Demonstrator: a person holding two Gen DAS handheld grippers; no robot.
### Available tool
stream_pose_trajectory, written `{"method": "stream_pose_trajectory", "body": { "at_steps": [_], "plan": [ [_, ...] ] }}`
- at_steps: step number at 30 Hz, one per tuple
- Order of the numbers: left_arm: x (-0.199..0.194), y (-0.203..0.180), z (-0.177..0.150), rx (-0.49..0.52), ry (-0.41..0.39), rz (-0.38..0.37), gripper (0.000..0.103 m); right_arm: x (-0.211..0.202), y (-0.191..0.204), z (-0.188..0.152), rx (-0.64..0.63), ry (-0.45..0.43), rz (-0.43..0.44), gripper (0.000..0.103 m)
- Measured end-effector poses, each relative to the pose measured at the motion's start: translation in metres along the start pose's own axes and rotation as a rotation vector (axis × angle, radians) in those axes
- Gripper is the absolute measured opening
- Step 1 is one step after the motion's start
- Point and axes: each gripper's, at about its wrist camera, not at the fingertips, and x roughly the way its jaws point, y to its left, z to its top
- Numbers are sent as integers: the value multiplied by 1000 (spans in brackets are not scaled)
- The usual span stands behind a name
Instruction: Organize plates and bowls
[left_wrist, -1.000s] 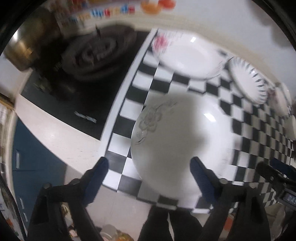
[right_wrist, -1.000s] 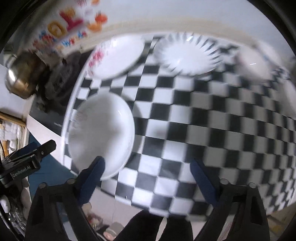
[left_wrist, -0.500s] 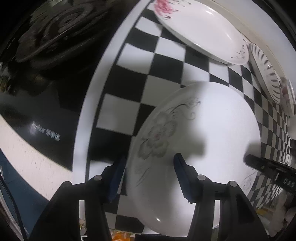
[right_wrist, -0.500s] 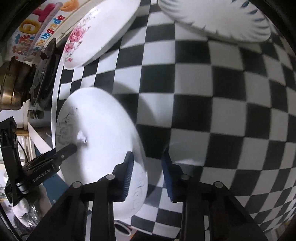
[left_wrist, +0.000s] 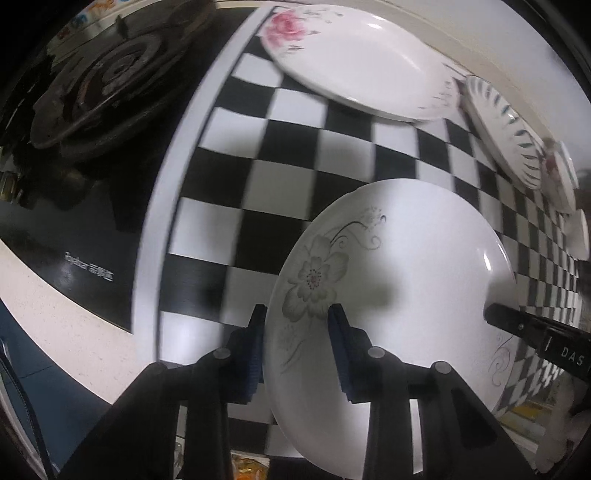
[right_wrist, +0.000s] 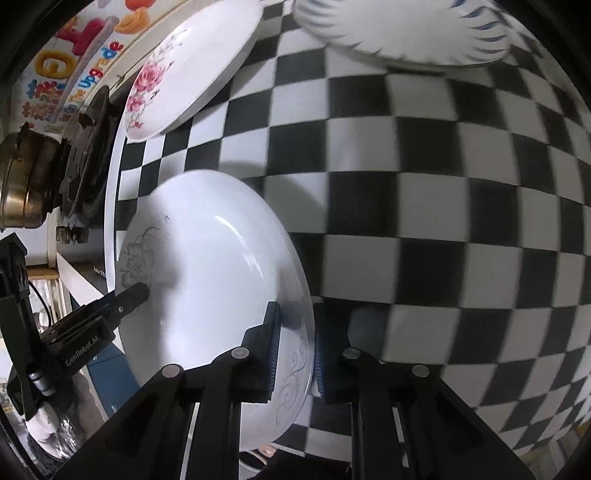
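A white plate with a grey flower (left_wrist: 406, 277) (right_wrist: 207, 266) lies on the black-and-white checked mat (left_wrist: 258, 166). My left gripper (left_wrist: 297, 332) points down over the plate's left rim. Its jaws are closing, one pad outside the rim and one on the inner face by the flower. My right gripper (right_wrist: 295, 350) straddles the opposite rim, also closing, with the edge pinched between its blue pads. Each gripper shows in the other's view: the right one (left_wrist: 535, 332) and the left one (right_wrist: 110, 310).
A pink-rose plate (left_wrist: 362, 66) (right_wrist: 192, 66) and a blue-striped plate (left_wrist: 506, 133) (right_wrist: 399, 33) rest at the back of the mat. A black gas stove (left_wrist: 92, 85) lies left of the mat, with a brass pot (right_wrist: 22, 184) beyond it.
Both grippers have come down onto the flower plate. Their jaws went from wide open to narrow, closing on opposite rims.
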Motion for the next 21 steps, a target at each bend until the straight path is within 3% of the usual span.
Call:
{"method": "stream_pose_trajectory", "body": {
  "at_steps": [6, 13, 21],
  "plan": [
    [-2, -41, -2, 45, -18, -33, 30, -32, -30, -6, 35, -53, -16, 18],
    [12, -91, 3, 119, -21, -63, 30, -63, -93, -16, 115, -103, -28, 18],
    [25, -138, -1, 194, -19, -44, 30, -73, -156, -23, 199, -130, -56, 18]
  ]
}}
